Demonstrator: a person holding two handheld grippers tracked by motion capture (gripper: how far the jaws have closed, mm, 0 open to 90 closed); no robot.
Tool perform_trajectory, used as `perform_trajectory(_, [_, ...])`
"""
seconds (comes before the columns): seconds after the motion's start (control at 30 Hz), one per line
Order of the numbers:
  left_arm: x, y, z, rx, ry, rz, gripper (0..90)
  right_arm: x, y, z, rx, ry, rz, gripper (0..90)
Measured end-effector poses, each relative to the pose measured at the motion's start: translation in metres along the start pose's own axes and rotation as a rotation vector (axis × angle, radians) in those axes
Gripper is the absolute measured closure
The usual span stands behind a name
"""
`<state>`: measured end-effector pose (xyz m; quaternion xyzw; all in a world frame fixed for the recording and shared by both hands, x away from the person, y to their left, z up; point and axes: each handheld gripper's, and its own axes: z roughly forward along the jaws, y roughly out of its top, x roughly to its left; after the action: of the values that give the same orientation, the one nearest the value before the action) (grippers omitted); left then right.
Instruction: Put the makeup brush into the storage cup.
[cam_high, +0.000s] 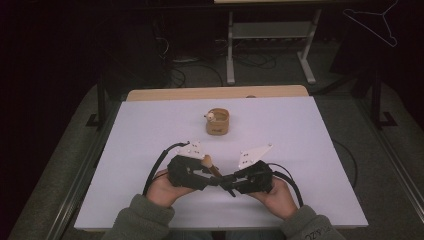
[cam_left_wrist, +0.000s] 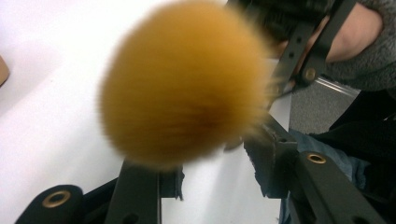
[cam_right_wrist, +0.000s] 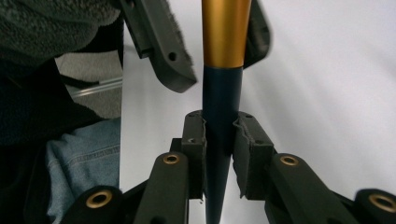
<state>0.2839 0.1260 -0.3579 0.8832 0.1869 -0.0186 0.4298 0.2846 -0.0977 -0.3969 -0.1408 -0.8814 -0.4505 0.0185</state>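
Note:
A makeup brush with a fluffy orange head (cam_left_wrist: 187, 84), a gold ferrule (cam_right_wrist: 225, 32) and a dark tapered handle (cam_right_wrist: 219, 116) is held just above the white table near its front. My right gripper (cam_right_wrist: 219, 126) is shut on the dark handle; it is also in the high view (cam_high: 227, 184). My left gripper (cam_high: 212, 175) faces it, and its jaws flank the ferrule with a small gap on one side. The brush head (cam_high: 206, 160) sticks up beside the left gripper. A small wooden cup (cam_high: 217, 121) stands at the table's middle, behind both grippers.
A white sheet (cam_high: 300, 150) covers the table, with a wooden edge (cam_high: 215, 93) at the back. Beyond it are a dark floor, cables and a metal table frame (cam_high: 270, 45). A wire hanger (cam_high: 380, 25) hangs at the top right.

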Motion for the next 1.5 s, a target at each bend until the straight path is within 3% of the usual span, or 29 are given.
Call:
perform_trajectory(0.27, [-0.001,0.001,-0.002,-0.030,-0.023,-0.007,71.0,0.005,0.003,0.001,-0.022,-0.004,-0.025,74.4])
perform_trajectory(0.57, [-0.003,0.002,-0.005,-0.041,-0.019,0.010,72.2,0.005,0.003,0.000,-0.042,-0.004,-0.032,72.6])
perform_trajectory(0.73, [-0.002,0.001,-0.007,-0.040,-0.005,0.014,72.3,0.003,0.003,-0.003,-0.042,-0.010,0.005,59.7])
perform_trajectory(1.07, [0.004,-0.002,-0.012,-0.030,0.033,0.003,72.2,-0.004,-0.007,-0.019,-0.012,-0.088,0.027,50.1])
perform_trajectory(1.5, [0.009,-0.003,-0.013,-0.030,0.040,-0.015,72.2,-0.014,-0.030,-0.056,-0.029,-0.170,0.098,42.6])
